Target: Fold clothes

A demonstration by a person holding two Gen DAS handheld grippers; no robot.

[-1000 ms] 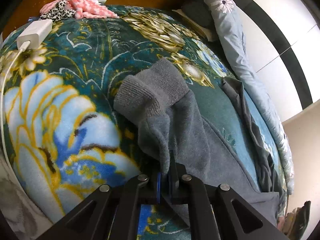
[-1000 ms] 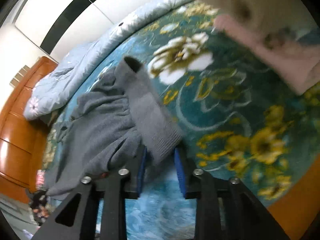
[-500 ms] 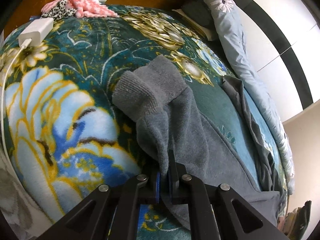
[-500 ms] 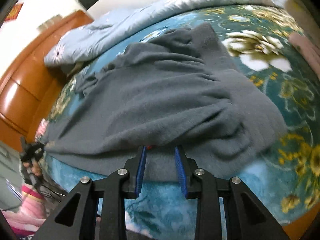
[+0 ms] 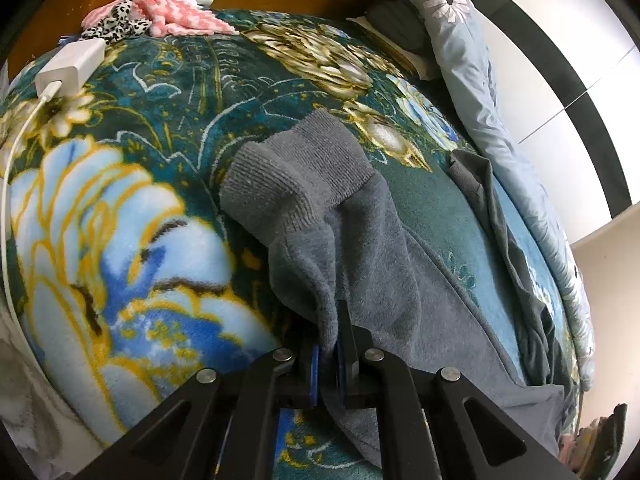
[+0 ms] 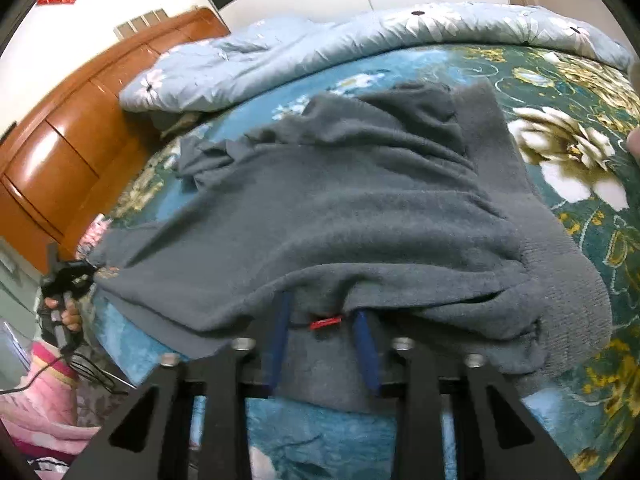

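Left wrist view: the left gripper at the bottom centre of the frame has its jaws nearly closed, pinching a fold of the grey sweater. The garment runs up the middle of the frame to a ribbed cuff, lying on the floral blanket of the bed. Compared with the frames a second and half a second ago, this grip and the cuff's place have barely changed. A white charger with its cable sits at the upper left, pink and spotted cloth beyond it.

Right wrist view: the right gripper sits at the bottom centre, jaws parted about as wide as half a second ago, with the sweater's edge draped over their tips and a small red tag between them; they are not clamped on the cloth. A second ago a sleeve lay between them. A hand holding a gripper handle shows at the left edge.
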